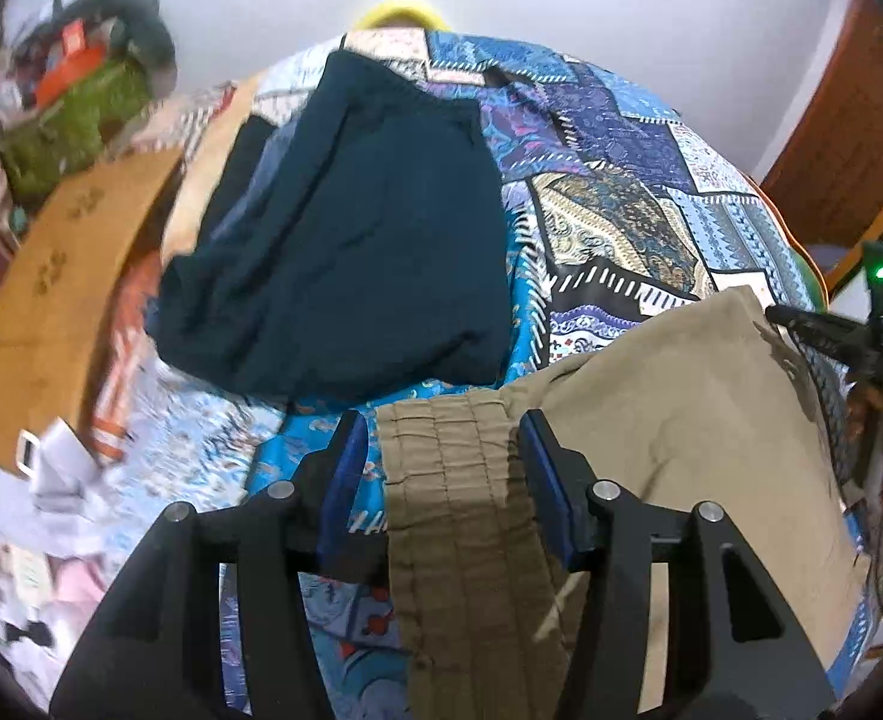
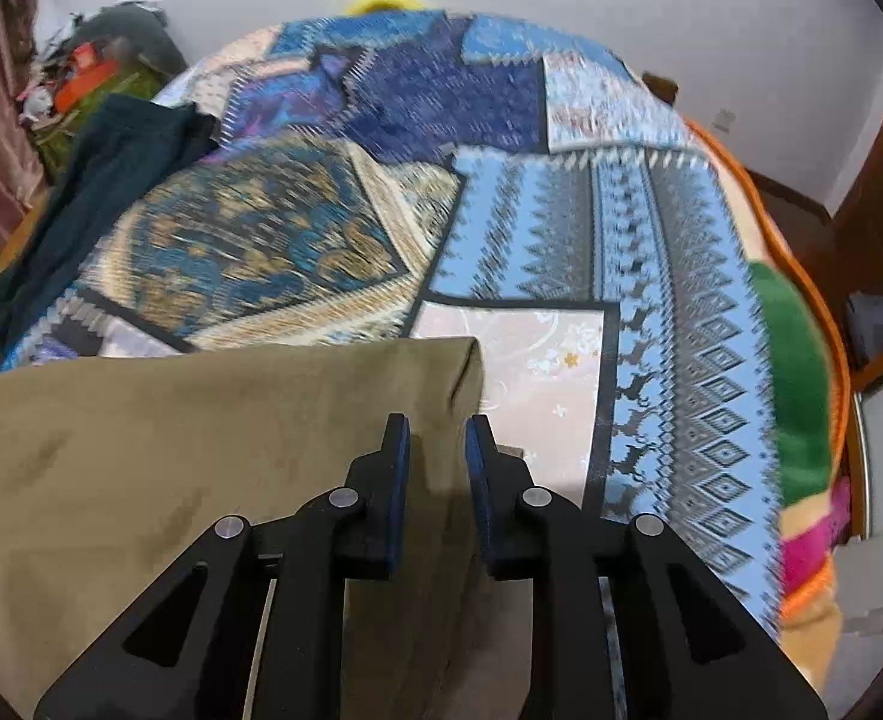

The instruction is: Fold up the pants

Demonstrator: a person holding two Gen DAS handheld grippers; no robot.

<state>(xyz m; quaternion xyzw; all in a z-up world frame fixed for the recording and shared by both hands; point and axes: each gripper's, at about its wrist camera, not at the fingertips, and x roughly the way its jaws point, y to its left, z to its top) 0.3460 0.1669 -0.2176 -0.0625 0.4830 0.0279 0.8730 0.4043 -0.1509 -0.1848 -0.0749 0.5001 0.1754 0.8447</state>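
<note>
L hand-held gripper [image 1: 438,450] open astride khaki pants [image 1: 651,420] waistband, R [image 2: 437,450] narrower.

Home bedroom: patchwork-quilted bed [image 2: 561,228], cluttered corner [image 1: 75,90], wooden door [image 1: 849,120].

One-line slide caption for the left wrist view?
Left tongs open around the khaki pants waistband, above a patchwork bedspread with dark folded pants behind.

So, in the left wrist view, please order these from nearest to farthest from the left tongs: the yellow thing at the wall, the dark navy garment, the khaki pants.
1. Khaki pants: waistband lies between the open fingers of the left tongs.
2. Dark navy garment: ahead, slightly left, on the patchwork bedspread.
3. Yellow thing: at the far edge, by the wall.
</note>
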